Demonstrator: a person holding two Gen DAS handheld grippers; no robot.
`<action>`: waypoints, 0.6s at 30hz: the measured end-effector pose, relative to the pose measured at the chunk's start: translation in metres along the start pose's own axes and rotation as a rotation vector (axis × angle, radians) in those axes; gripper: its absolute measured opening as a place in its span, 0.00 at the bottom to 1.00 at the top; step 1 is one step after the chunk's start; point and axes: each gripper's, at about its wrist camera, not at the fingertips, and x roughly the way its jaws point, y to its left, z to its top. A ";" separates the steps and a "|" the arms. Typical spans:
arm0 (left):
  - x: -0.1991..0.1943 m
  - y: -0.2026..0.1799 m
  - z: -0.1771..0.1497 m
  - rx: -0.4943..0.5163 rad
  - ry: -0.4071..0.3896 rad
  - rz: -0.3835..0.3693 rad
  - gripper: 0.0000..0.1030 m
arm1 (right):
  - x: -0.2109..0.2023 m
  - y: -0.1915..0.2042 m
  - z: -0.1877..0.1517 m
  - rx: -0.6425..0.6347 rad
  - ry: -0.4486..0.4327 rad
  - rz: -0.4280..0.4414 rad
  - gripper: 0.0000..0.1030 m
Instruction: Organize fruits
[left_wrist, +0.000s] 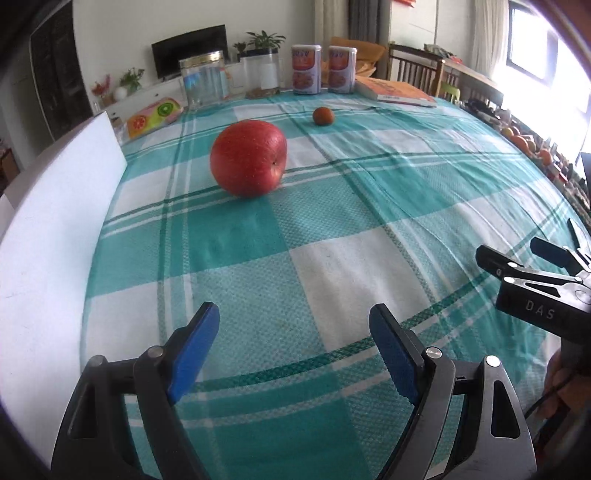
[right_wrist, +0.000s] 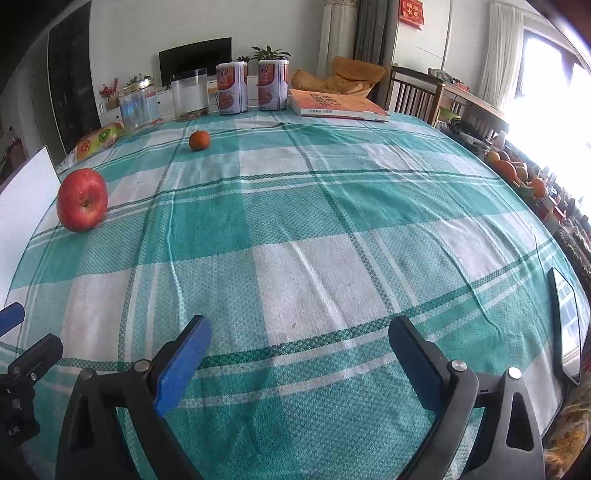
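Observation:
A big red apple lies on the teal checked tablecloth, ahead and slightly left of my left gripper, which is open and empty. A small orange tangerine sits farther back. In the right wrist view the apple is at the far left and the tangerine behind it. My right gripper is open and empty above the cloth near the front; it also shows at the right edge of the left wrist view.
A white board stands along the left table edge. At the back stand a glass jar, two cans, an orange book and a fruit-print pack. A phone lies at the right edge. More fruit sits beyond the table's right side.

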 end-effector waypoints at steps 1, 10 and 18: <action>0.002 0.000 -0.001 0.001 -0.001 0.007 0.83 | 0.002 -0.001 -0.001 0.007 0.011 0.003 0.93; 0.014 0.004 -0.003 -0.037 0.017 -0.005 0.87 | 0.010 -0.008 -0.001 0.058 0.052 0.031 1.00; 0.015 0.004 -0.003 -0.035 0.019 -0.002 0.89 | 0.010 -0.006 -0.002 0.054 0.054 0.026 1.00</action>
